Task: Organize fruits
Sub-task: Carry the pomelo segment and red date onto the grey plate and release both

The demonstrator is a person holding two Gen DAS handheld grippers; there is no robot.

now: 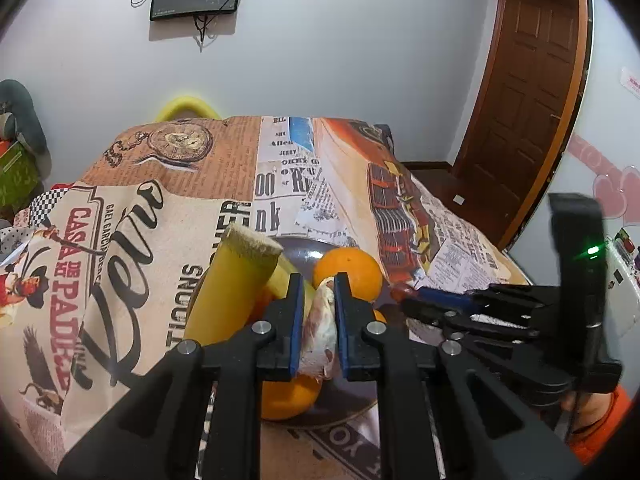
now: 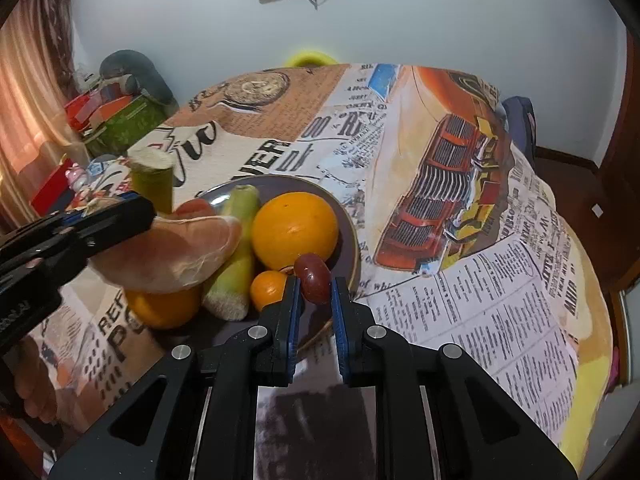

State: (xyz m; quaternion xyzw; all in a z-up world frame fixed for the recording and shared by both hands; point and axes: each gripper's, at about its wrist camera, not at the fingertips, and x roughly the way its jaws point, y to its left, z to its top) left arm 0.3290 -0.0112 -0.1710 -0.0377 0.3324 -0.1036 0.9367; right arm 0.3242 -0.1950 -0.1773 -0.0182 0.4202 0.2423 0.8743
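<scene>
A dark plate (image 2: 349, 220) on the patterned tablecloth holds a large orange (image 2: 294, 230), a small orange (image 2: 268, 289), another orange (image 2: 160, 308) and two pale green-yellow stalk pieces (image 2: 236, 256). My left gripper (image 1: 316, 292) is shut on a pink peeled fruit segment (image 1: 318, 332) held above the plate; it also shows in the right wrist view (image 2: 168, 252). My right gripper (image 2: 314, 286) is shut on a small dark red fruit (image 2: 313, 283) at the plate's near rim. In the left wrist view the plate (image 1: 304, 256) shows an orange (image 1: 352, 272) and a stalk piece (image 1: 232, 284).
The tablecloth (image 2: 440, 184) covers a round table. Boxes and clutter (image 2: 108, 116) stand at the far left. A yellow chair back (image 2: 310, 58) stands behind the table. A brown door (image 1: 528, 92) is at the right.
</scene>
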